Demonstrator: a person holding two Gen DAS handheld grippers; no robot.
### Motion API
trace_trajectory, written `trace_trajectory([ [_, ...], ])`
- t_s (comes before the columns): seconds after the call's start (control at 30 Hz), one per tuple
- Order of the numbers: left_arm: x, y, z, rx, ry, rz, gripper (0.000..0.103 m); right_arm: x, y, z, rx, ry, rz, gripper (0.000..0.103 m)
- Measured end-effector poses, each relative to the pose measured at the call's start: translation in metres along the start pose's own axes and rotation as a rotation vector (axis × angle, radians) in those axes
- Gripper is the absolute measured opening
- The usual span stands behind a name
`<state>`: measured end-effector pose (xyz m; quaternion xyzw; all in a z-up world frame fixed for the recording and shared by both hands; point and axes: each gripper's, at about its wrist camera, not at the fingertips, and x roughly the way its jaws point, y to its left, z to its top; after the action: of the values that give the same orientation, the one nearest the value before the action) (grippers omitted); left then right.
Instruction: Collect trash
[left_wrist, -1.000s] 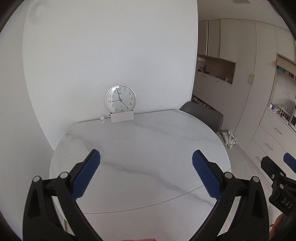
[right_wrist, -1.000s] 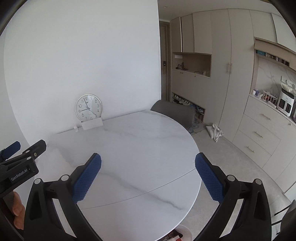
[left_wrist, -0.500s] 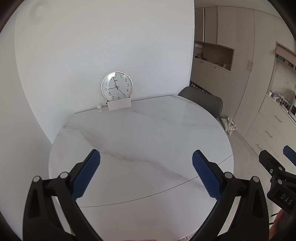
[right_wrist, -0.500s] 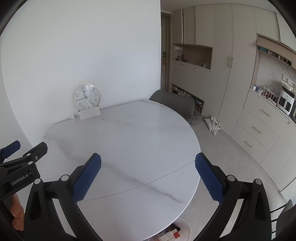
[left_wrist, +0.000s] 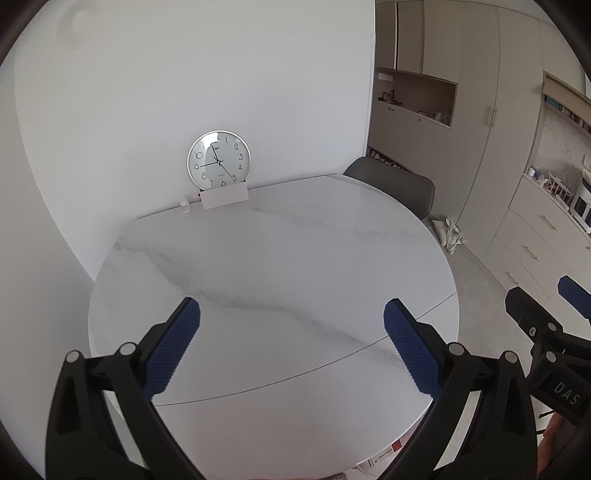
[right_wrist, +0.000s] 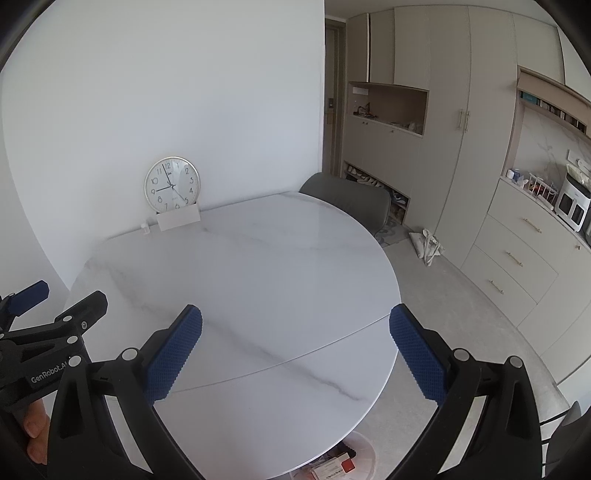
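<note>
White bin (right_wrist: 360, 456) holding paper trash (right_wrist: 332, 469)

White marble-veined round table (right_wrist: 258, 280) against a plain white wall (right_wrist: 184, 92), with a round clock (right_wrist: 171, 184) propped at the far edge behind a white card (right_wrist: 178, 220). Grey chair (right_wrist: 351, 201) at the far right. Beige floor-to-ceiling cabinets (right_wrist: 443, 129) and drawers (right_wrist: 517, 258) along the right, over pale speckled floor (right_wrist: 461, 314).
</note>
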<state>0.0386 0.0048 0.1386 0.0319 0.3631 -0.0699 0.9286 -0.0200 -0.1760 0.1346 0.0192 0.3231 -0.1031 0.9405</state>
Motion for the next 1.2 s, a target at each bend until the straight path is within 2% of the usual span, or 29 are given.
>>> trace_trajectory([
  [1.2, 0.0036, 0.0049, -0.0010, -0.016, 0.018, -0.003, 0.095, 0.0051, 0.0044, 0.0000, 0.002, 0.010, -0.002, 0.101],
])
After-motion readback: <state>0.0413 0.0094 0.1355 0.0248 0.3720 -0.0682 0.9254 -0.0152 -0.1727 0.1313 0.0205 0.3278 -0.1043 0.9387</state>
